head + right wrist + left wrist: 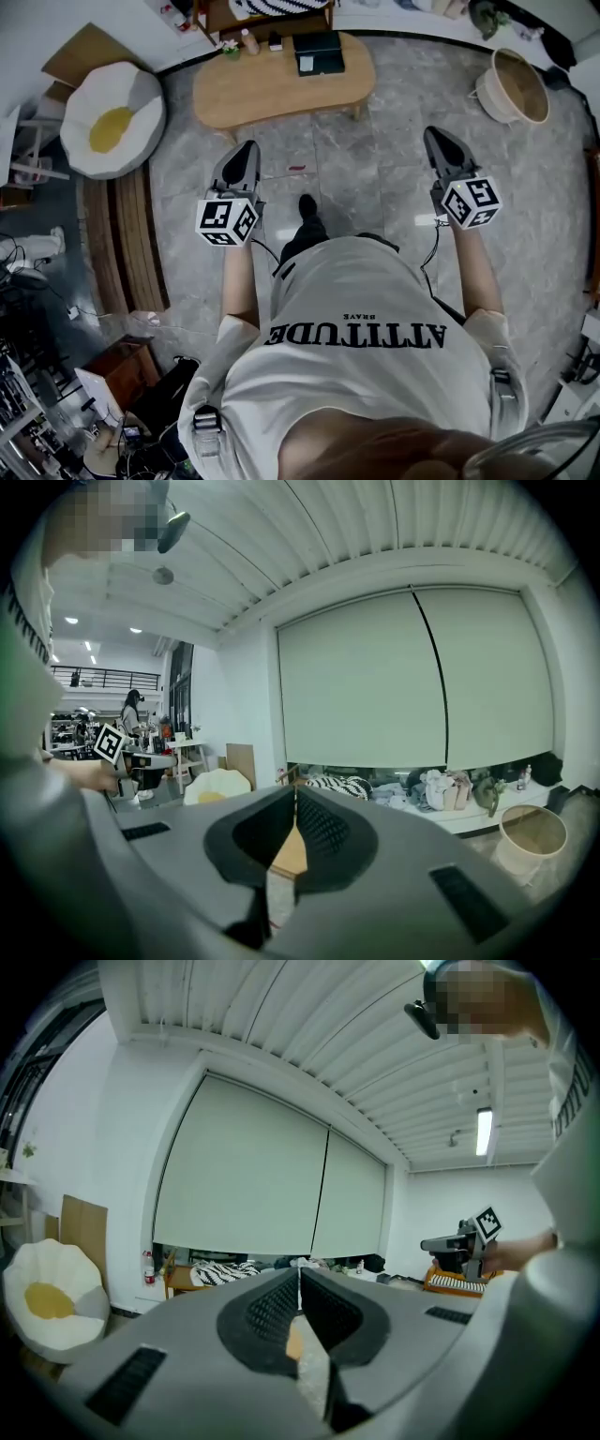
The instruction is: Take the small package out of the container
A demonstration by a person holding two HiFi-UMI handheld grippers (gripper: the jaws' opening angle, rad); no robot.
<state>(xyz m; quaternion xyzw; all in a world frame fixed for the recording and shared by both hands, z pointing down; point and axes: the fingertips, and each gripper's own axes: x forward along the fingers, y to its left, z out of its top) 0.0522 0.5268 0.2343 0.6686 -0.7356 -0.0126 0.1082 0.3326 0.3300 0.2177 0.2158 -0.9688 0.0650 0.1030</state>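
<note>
Left tool (pixel 246 150) narrow: jaws together at the tips, nothing between them. Right tool (pixel 437 137) same, closed and empty. Both are held out roughly level in front of the person, well apart, aimed toward the low tabletop (pixel 272 94) ahead and well short of it.

Package not visible in any view. Likely container is the dark box (pixel 319 52) at the tabletop's far side, but the basket (pixel 514 86) on the floor (pixel 375 159) to the right could be it too; cannot tell which.

Risks:
- going for the wrong container
- arriving with jaws closed and shoving the box instead of reaching in
- clipping the small items (pixel 249 41) beside the box

Hard to read: box contents, whether it's lidded. Both gripper views show mostly wall and blinds, with only a sliver of tabletop between the jaws; box doesn't show there.
</note>
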